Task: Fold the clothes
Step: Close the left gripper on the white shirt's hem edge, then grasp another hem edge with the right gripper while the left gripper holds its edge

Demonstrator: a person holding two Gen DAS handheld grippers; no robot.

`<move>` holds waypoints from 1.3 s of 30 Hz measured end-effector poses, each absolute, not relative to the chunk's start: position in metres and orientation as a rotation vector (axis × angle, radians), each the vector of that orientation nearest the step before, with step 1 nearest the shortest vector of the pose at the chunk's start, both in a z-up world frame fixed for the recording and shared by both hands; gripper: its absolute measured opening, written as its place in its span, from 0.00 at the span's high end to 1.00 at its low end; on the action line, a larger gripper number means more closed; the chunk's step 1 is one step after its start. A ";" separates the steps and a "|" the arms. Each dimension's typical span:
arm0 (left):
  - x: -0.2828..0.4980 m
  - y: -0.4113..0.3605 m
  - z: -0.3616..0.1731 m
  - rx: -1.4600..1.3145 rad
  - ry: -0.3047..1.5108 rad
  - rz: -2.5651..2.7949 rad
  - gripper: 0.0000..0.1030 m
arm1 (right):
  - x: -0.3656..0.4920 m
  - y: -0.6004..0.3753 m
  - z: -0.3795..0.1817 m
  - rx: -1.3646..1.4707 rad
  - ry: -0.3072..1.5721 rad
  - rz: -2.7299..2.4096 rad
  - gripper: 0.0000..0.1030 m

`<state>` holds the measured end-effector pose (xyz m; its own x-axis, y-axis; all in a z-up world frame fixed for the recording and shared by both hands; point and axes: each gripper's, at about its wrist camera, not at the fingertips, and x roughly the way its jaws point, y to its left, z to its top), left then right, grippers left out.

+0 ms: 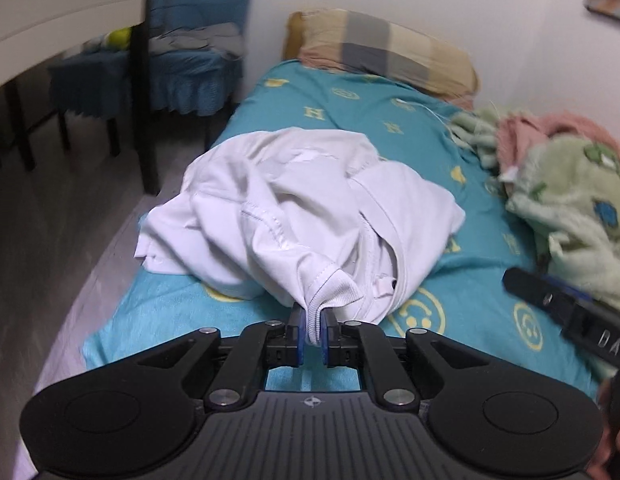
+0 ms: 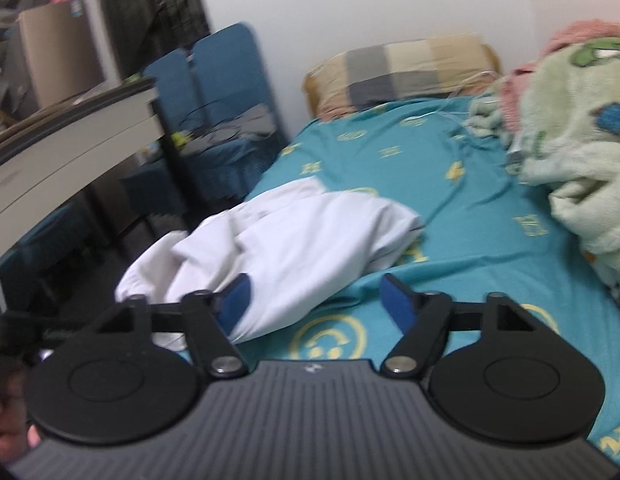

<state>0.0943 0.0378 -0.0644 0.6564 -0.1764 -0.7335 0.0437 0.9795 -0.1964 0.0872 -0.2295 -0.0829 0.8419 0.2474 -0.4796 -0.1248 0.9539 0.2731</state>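
Note:
A crumpled white T-shirt [image 1: 293,208] lies in a heap on the teal bedsheet [image 1: 350,104]. My left gripper [image 1: 314,320] is shut on the shirt's ribbed collar edge at its near side. In the right wrist view the same white shirt [image 2: 293,240] lies ahead and to the left. My right gripper [image 2: 316,300] is open and empty, just above the sheet [image 2: 450,208], its left finger close to the shirt's near edge. The right gripper's body also shows at the right edge of the left wrist view [image 1: 566,308].
A plaid pillow [image 1: 382,48] sits at the head of the bed. A green and pink fleece blanket [image 1: 566,184] is bunched along the right side. A blue-covered chair [image 1: 189,52] and a desk [image 1: 61,20] stand left of the bed, above the floor [image 1: 61,216].

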 end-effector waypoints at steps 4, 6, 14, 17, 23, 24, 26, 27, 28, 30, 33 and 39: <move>0.084 0.052 -0.066 -0.211 0.857 -0.090 0.80 | 0.108 -0.209 -0.075 0.186 0.571 0.262 0.45; 0.082 0.056 -0.063 -0.224 0.859 -0.076 0.77 | 0.125 -0.198 -0.074 0.162 0.596 0.285 0.48; 0.082 0.062 -0.045 -0.216 0.783 -0.052 0.58 | 0.202 -0.158 -0.102 0.036 0.673 0.345 0.57; 0.090 0.058 -0.052 -0.170 0.803 -0.045 0.57 | 0.219 -0.151 -0.119 0.008 0.694 0.362 0.57; 0.113 0.051 -0.071 -0.113 0.845 -0.056 0.57 | 0.234 -0.140 -0.142 -0.068 0.703 0.379 0.57; 0.116 0.049 -0.074 -0.099 0.849 -0.063 0.58 | 0.235 -0.138 -0.144 -0.084 0.701 0.377 0.68; 0.119 0.045 -0.076 -0.071 0.849 -0.085 0.58 | 0.234 -0.142 -0.141 -0.063 0.696 0.349 0.91; 0.120 0.042 -0.077 -0.055 0.844 -0.097 0.58 | 0.234 -0.144 -0.139 -0.053 0.694 0.335 0.92; 0.120 0.039 -0.077 -0.037 0.840 -0.105 0.58 | 0.234 -0.146 -0.138 -0.042 0.692 0.321 0.93; 0.119 0.033 -0.077 0.001 0.835 -0.122 0.58 | 0.230 -0.156 -0.128 0.013 0.673 0.294 0.94; 0.116 0.024 -0.077 0.042 0.826 -0.150 0.58 | 0.216 -0.173 -0.111 0.069 0.641 0.249 0.94; 0.104 0.014 -0.072 0.118 0.795 -0.187 0.58 | 0.180 -0.220 -0.097 0.194 0.725 0.115 0.94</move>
<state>0.1035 0.0135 -0.0719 0.6852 -0.1222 -0.7180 0.2108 0.9769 0.0349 0.1798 -0.2205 -0.0966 0.7432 0.1708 -0.6468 -0.0368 0.9758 0.2155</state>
